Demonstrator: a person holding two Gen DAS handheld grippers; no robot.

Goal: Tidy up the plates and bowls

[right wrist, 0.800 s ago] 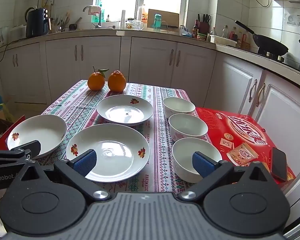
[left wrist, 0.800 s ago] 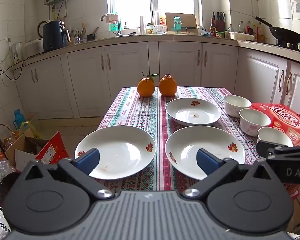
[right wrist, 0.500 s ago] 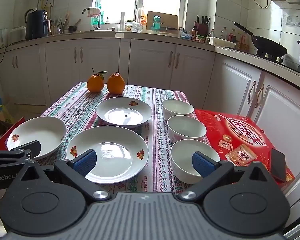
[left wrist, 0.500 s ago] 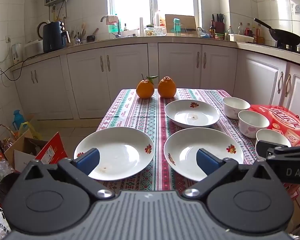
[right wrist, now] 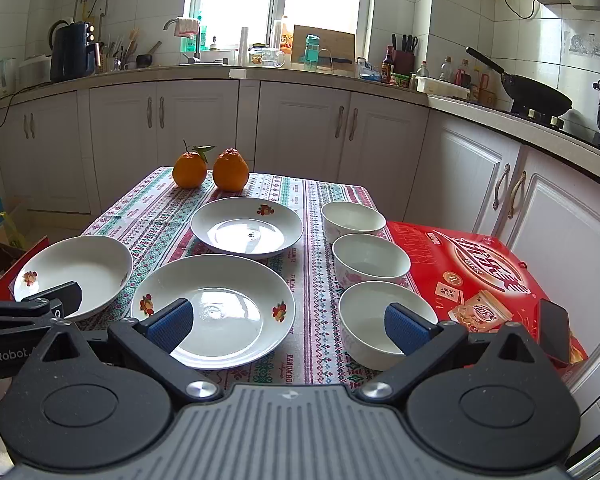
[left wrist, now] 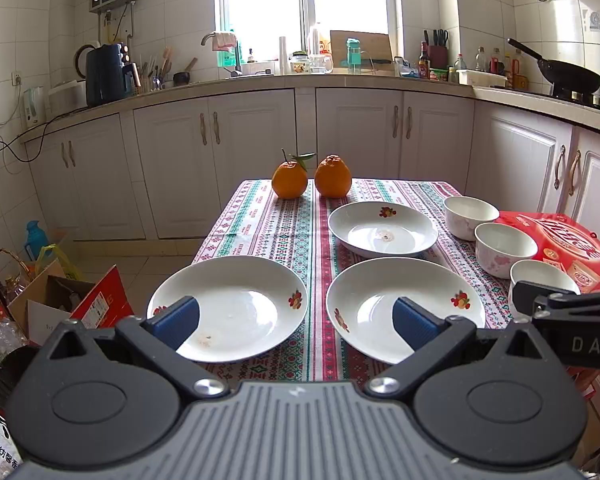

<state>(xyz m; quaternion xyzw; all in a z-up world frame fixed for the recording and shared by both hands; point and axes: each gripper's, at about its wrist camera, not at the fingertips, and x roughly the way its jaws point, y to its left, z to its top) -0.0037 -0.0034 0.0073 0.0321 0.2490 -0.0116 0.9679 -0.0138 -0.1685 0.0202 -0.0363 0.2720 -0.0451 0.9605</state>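
Both hand-held grippers — left (left wrist: 296,320), right (right wrist: 286,320) — gape wide (nothing held) above three plates (right wrist: 214,310).

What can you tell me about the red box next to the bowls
The red box is a flat, wide carton that looks like printed cardboard, with white lettering and pictures of snack packets on its lid. It lies closed and level at the right side of the table, beside the row of three bowls. A dark phone rests on its near right corner. Nothing else visibly touches it.
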